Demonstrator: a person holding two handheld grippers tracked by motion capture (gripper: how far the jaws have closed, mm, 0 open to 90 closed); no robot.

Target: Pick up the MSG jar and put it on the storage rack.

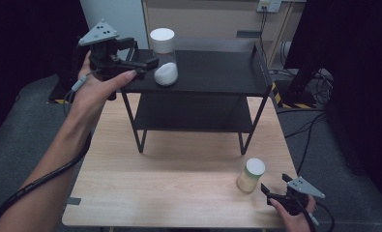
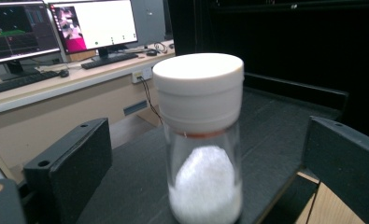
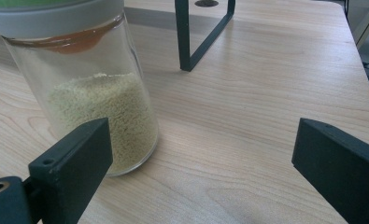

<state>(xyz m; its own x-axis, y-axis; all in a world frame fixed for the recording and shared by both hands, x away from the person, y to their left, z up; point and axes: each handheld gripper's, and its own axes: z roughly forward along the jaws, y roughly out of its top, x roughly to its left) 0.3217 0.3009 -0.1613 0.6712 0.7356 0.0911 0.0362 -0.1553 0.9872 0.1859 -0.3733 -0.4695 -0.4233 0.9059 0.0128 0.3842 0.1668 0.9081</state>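
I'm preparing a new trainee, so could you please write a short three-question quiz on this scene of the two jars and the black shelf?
1. True or false: the white-lidded jar stands on the top board of the black shelf.
2. Which is the left gripper doing? A: clamping the jar. B: standing open beside the jar. C: lying on the wooden table.
3. What does the jar with the pale lid, in front of the right gripper, contain?

Key
1. True.
2. B; its jaws flank the jar without touching.
3. Fine yellowish grains, about half full.
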